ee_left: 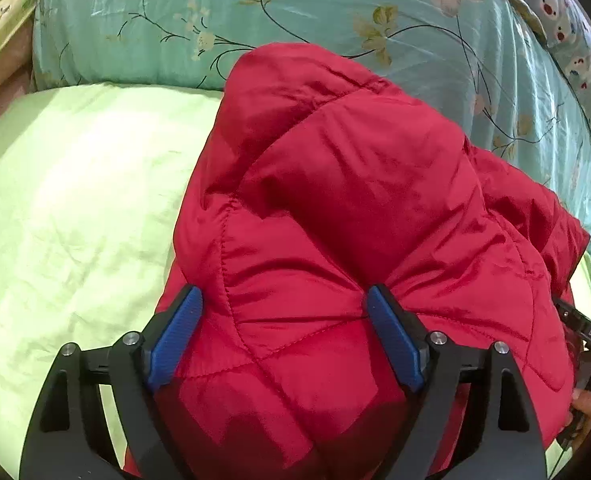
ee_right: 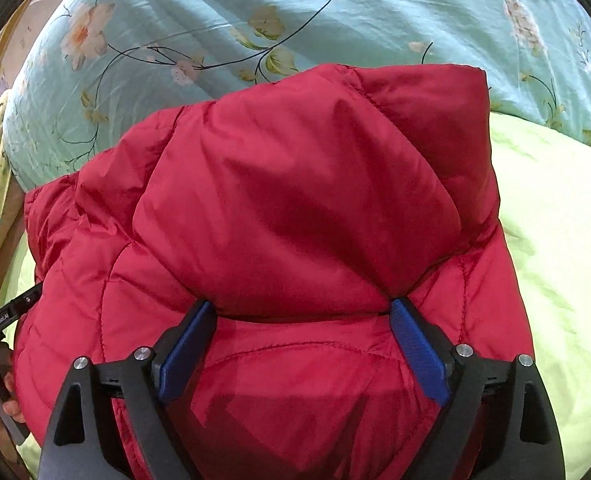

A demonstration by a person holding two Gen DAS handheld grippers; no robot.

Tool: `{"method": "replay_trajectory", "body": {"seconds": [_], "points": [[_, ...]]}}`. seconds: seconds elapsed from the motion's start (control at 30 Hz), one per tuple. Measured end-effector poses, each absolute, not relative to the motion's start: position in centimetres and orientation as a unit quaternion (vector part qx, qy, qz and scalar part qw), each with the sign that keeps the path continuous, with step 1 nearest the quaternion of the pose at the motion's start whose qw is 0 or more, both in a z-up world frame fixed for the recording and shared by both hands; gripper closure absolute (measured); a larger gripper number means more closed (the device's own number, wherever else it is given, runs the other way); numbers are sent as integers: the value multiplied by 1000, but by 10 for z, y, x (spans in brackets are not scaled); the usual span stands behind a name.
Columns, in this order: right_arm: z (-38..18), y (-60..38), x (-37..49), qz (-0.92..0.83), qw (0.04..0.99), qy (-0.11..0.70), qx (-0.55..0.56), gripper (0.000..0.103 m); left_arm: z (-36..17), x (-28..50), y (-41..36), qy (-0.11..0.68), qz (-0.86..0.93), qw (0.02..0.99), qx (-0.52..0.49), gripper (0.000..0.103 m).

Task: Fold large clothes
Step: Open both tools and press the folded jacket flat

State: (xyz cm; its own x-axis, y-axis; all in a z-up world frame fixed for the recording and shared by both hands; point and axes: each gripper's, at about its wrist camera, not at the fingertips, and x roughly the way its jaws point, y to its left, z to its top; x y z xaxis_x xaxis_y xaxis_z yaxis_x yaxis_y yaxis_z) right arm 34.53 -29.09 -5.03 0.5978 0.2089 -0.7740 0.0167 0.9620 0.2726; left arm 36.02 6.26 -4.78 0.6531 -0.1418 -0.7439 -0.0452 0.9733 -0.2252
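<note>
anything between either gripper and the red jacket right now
Nothing visible. The left gripper and the right gripper each sit with blue pads wide apart, straddling a bulge of the red jacket itself. The jacket lies bunched on the green sheet, with no other item over it.

jacket point(ee_left: 335, 200): red quilted cloth, faintly sheened, smooth, stitched in puffed panels
sheet point(ee_left: 75, 200): pale green cloth, matt, softly creased
quilt point(ee_left: 315, 8): turquoise flowered cloth, satin-glossy, smooth
left gripper point(ee_left: 283, 312): matt black plastic frame; pads point(ee_left: 175, 340) of blue ribbed plastic; bright metal pins
right gripper point(ee_right: 303, 320): the same matt black plastic; blue ribbed pads point(ee_right: 419, 352); metal pins
</note>
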Motion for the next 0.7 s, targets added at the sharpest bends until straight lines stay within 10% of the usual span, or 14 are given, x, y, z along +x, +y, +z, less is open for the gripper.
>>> {"method": "replay_trajectory", "body": {"seconds": [0.7], "points": [[-21,-301,308,75,897,417,123,12,-34,305,135,392,-64,897,-196,17]]}}
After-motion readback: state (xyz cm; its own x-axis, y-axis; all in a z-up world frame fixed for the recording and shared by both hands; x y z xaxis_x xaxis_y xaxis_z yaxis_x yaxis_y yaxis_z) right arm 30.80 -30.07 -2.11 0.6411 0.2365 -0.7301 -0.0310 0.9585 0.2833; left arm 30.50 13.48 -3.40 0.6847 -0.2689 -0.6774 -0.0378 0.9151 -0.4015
